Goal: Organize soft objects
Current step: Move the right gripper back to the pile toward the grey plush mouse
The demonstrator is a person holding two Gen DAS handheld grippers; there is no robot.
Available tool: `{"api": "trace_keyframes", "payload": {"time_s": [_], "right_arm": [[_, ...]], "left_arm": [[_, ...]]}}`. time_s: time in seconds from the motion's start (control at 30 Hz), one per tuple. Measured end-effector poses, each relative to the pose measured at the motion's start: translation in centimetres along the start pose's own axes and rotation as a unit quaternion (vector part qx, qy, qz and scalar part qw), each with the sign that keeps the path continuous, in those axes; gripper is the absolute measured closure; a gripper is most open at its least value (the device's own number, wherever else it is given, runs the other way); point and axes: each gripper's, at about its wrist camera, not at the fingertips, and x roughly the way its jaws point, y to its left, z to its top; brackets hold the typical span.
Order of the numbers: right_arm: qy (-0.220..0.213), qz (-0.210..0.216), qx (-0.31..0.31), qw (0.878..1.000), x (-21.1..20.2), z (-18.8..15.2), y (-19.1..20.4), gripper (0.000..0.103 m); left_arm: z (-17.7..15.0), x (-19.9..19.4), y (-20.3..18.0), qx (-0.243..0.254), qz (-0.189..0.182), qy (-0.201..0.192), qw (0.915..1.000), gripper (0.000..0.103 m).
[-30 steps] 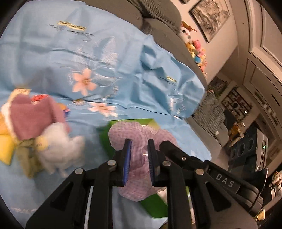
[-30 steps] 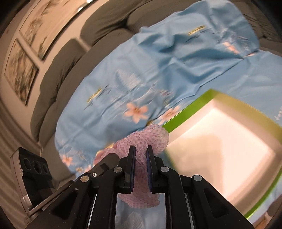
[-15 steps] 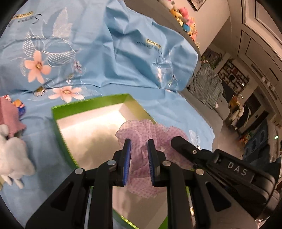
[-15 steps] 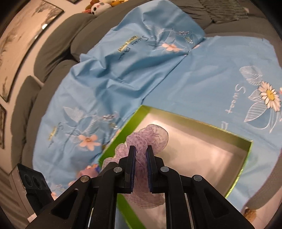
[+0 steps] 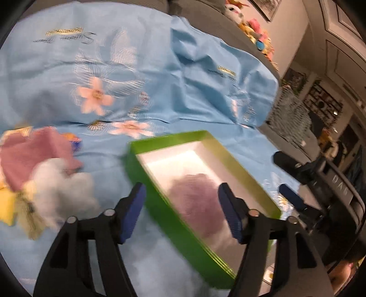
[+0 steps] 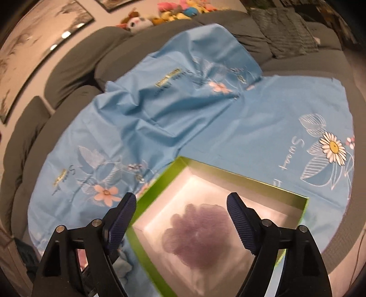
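Now both tools stand wide, their jaws having just been opening, and nothing is pinched in either. My left tool [image 5: 180, 212] hovers over the near wall of the green box [image 5: 146, 164], and the purple mesh puff [image 5: 196, 201] lies loose on the box's white floor, seen between the jaws but untouched. From the right tool [image 6: 181, 219] I see the same puff [image 6: 199, 235] resting near the middle of the box [image 6: 263, 182], clear of all four walls.

The box sits on a blue flowered sheet [image 6: 205, 123] spread over a grey sofa [image 6: 75, 66]. The sheet is rumpled into a ridge behind the box (no hindrance to anything in it). To the left of the box, in the left view, a heap of other soft things waits on the sheet: a pink cloth [image 5: 34, 157], a white fluffy toy [image 5: 61, 187] just in front of it, and something yellow [image 5: 6, 205] at the edge, too blurred to name. The right tool's black body [image 5: 320, 182] crowds the box's right side in that view. Plush toys [image 6: 160, 18] line the sofa back, well away.
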Motion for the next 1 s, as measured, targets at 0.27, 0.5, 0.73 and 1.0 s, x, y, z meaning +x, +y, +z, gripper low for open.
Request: {"api": "trace_keyframes", "payload": {"time_s": [0.27,0.5,0.73,1.0], "right_arm": [[0.028,0.037,-0.043,0.998,0.4,-1.6,3.6,0.014],[0.053,0.081,-0.1,0.99,1.1,-4.1,7.9,0.005],[0.122,0.122,-0.159,0.972,3.4,-8.7,12.7,0.005],[0.204,0.112,-0.219,0.948,9.2,-14.0,18.0,0.005]], "left_arm": [[-1.2,-6.7,6.3,-0.021,0.11,-0.042,0.9928,0.021],[-4.0,-12.2,13.4,-0.053,0.233,-0.06,0.9693,0.021],[-8.3,-14.2,20.6,-0.148,0.271,-0.043,0.9503,0.021],[-9.6,-14.0,23.6,-0.189,0.276,-0.03,0.9419,0.021]]}}
